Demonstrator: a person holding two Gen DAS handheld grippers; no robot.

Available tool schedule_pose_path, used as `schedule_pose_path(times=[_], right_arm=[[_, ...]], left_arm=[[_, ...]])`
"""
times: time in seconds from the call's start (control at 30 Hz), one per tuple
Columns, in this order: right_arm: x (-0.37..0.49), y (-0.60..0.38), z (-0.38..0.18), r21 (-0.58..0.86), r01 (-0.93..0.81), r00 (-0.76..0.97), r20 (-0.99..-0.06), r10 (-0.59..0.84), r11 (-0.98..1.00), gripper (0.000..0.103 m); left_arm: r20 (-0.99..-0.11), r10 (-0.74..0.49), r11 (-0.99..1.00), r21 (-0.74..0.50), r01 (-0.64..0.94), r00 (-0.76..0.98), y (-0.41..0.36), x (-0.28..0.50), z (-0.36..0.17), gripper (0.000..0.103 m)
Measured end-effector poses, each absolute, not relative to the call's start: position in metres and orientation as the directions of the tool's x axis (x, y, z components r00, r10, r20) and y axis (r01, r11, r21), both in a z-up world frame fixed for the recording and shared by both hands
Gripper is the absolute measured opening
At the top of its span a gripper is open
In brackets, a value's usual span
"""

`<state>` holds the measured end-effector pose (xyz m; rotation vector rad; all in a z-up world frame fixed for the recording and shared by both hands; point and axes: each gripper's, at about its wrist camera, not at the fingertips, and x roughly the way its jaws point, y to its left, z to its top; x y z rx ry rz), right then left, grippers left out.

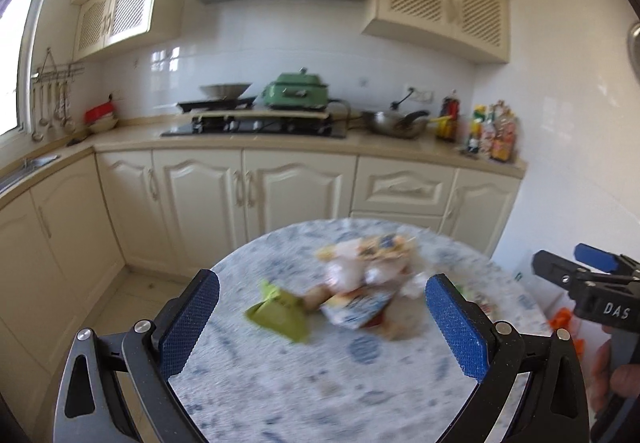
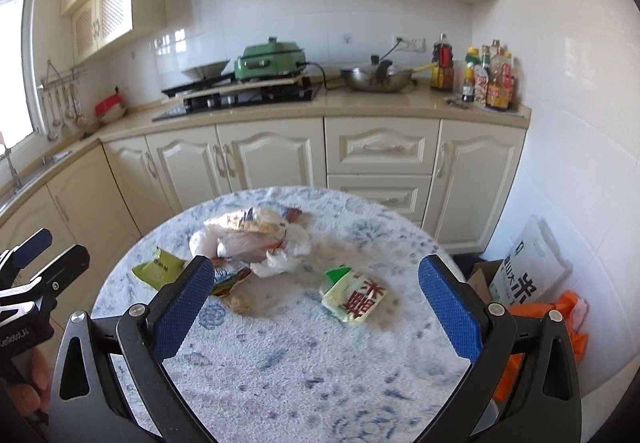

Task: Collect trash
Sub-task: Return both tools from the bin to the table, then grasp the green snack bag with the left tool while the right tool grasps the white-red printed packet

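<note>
A heap of wrappers and crumpled plastic bags (image 2: 256, 243) lies on a round table with a white-and-blue cloth (image 2: 288, 375). A green packet (image 2: 158, 267) sits at the heap's left, and a green-and-white packet with red characters (image 2: 354, 295) lies apart to its right. In the left wrist view the heap (image 1: 360, 283) and green packet (image 1: 280, 315) look blurred. My left gripper (image 1: 320, 327) hangs open just short of the heap, with nothing between its fingers. My right gripper (image 2: 318, 311) also stands open, above the table near the red-lettered packet.
Cream cabinets and a counter (image 2: 360, 103) with a hob, a green cooker (image 2: 270, 61), a wok and bottles run behind the table. A white rice sack (image 2: 528, 267), a cardboard box and an orange bag (image 2: 560, 307) stand on the floor at the table's right. A sink lies at the left.
</note>
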<state>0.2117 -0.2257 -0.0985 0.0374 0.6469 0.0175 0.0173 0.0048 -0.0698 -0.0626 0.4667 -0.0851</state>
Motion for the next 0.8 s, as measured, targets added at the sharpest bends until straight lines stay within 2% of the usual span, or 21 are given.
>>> schedule_pose_path(times=[0.47, 0.8], right_arm=[[0.268, -0.237, -0.181, 0.038, 0.050, 0.657, -0.754, -0.004, 0.998, 0.103], [0.303, -0.249, -0.220, 0.052, 0.075, 0.591, -0.807, -0.003, 0.996, 0.103]], left_arm=[[-0.596, -0.039, 0.999, -0.031, 0.025, 0.802, 0.027, 0.121, -0.124, 0.102], [-0.702, 0.000, 0.999, 0.036, 0.036, 0.712, 0.013, 0.212, -0.162, 0.102]])
